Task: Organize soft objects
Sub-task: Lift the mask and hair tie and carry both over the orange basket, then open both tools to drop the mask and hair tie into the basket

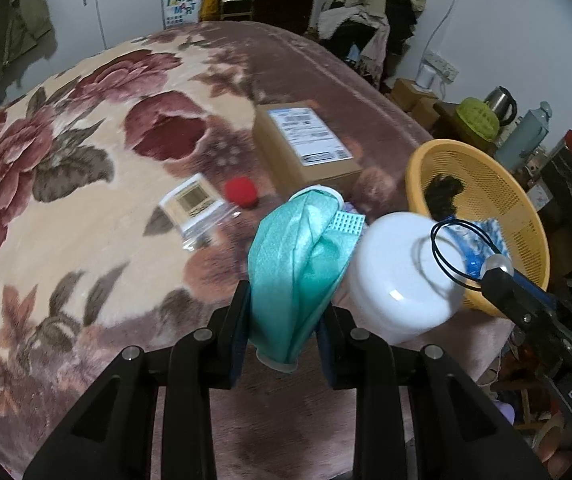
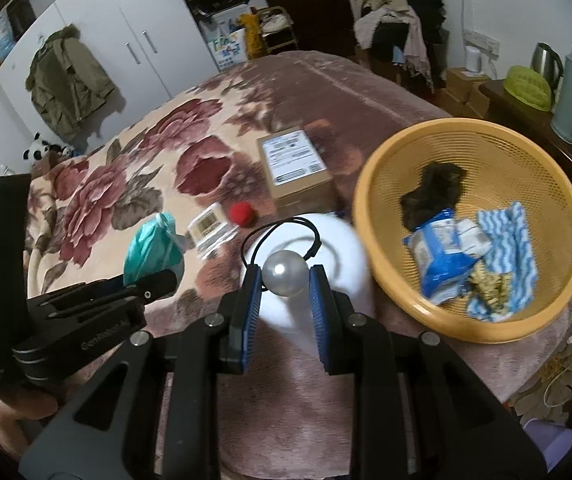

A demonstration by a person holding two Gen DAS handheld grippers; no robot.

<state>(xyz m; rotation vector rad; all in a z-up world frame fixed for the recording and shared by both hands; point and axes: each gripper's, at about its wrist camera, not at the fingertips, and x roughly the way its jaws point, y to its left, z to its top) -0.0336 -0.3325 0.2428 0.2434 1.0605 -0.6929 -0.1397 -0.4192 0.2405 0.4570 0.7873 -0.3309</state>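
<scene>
My left gripper [image 1: 286, 312] is shut on a crumpled teal face mask [image 1: 298, 260] and holds it above the floral bed cover; it also shows in the right wrist view [image 2: 150, 248]. My right gripper [image 2: 285, 276] is shut on a pearl bead hair tie [image 2: 285, 273] with a black elastic loop [image 2: 286, 228], above a white bowl [image 2: 326, 256]. In the left wrist view the hair tie [image 1: 496, 266] hangs beside the yellow mesh basket [image 1: 498, 184]. The basket [image 2: 406, 300] holds a black fuzzy item [image 2: 432, 192], a blue packet [image 2: 442, 256] and a blue striped cloth [image 2: 514, 240].
A cardboard box [image 1: 306, 144] lies behind the mask. A red pompom [image 1: 241, 192] and a clear packet with a label [image 1: 194, 208] lie on the bed cover [image 1: 66, 184]. The bed's edge runs right of the basket, with a kettle [image 2: 546, 60] and flask beyond.
</scene>
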